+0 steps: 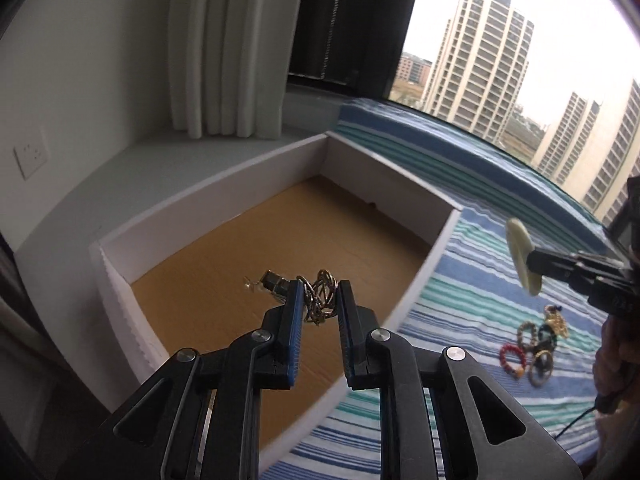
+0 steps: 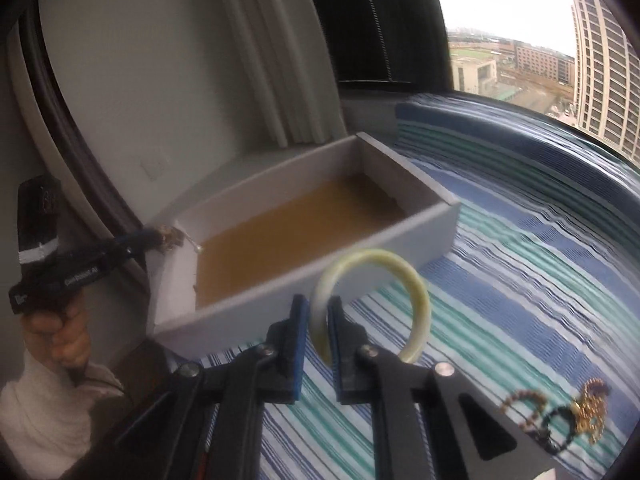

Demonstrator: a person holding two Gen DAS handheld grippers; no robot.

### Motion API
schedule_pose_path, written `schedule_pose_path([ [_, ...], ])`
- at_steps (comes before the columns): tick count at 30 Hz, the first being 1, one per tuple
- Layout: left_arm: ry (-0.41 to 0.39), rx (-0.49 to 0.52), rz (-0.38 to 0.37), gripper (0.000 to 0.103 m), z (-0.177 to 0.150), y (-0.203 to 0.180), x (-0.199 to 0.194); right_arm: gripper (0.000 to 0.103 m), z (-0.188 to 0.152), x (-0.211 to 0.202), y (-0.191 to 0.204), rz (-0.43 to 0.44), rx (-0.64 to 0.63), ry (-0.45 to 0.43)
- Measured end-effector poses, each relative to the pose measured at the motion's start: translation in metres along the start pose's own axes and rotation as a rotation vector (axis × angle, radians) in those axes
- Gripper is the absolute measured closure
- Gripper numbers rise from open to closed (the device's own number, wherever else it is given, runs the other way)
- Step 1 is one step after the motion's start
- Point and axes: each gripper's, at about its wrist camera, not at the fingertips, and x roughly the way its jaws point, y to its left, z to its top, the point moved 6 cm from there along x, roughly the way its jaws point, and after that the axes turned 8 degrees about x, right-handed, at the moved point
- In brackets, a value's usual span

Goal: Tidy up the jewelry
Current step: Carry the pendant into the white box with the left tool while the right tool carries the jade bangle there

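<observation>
My left gripper is shut on a tangle of gold chain bangles and holds it over the near left part of the white box, above its brown floor. It also shows in the right wrist view at the box's left corner. My right gripper is shut on a pale jade bangle, held in the air over the striped cloth, right of the box. The bangle also shows in the left wrist view. A pile of bead bracelets and chains lies on the cloth; it also shows in the right wrist view.
The blue, green and white striped cloth covers a window-seat cushion. White curtains hang behind the box, with a wall socket at the left. A large window runs along the right.
</observation>
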Motion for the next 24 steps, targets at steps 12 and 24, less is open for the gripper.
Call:
schedule_pose_path([
  [12, 0.208, -0.017, 0.148, 0.080, -0.051, 0.051, 0.091, 0.091, -0.003, 0.221, 0.051, -0.147, -0.159, 0.228],
  [24, 0.203, 0.160, 0.454, 0.017, -0.062, 0.047, 0.072, 0.067, -0.046, 0.222, 0.052, -0.283, -0.313, 0.271],
])
